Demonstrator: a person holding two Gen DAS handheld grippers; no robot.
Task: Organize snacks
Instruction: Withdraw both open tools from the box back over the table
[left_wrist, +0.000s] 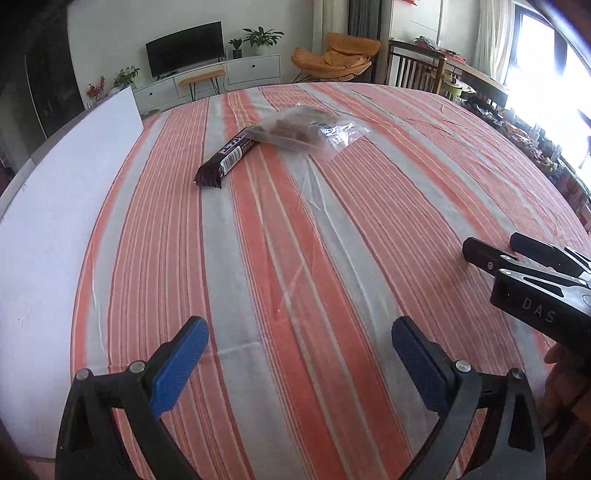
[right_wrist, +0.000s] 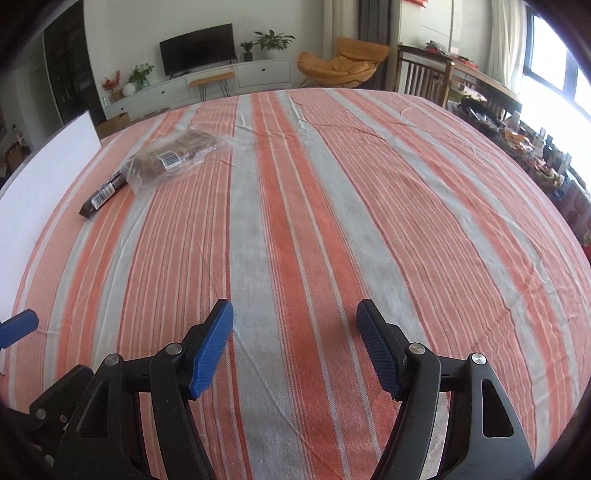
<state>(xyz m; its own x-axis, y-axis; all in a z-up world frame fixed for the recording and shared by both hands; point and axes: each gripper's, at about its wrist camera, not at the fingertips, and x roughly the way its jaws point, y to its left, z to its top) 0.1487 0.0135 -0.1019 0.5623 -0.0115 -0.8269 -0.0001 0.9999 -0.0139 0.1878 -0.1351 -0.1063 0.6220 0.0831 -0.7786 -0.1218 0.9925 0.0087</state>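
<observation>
A dark purple snack bar lies on the striped tablecloth, its far end tucked under a clear bag of brown biscuits. Both sit well beyond my left gripper, which hangs open over bare cloth with nothing between its blue pads. The right gripper shows at the right edge of the left wrist view. In the right wrist view my right gripper is open over the cloth, empty; the bar and the bag lie far off to the upper left.
A white board lies along the table's left side. Beyond the far edge stand a TV cabinet, an orange chair and a wooden chair. Cluttered goods line the right side by the window.
</observation>
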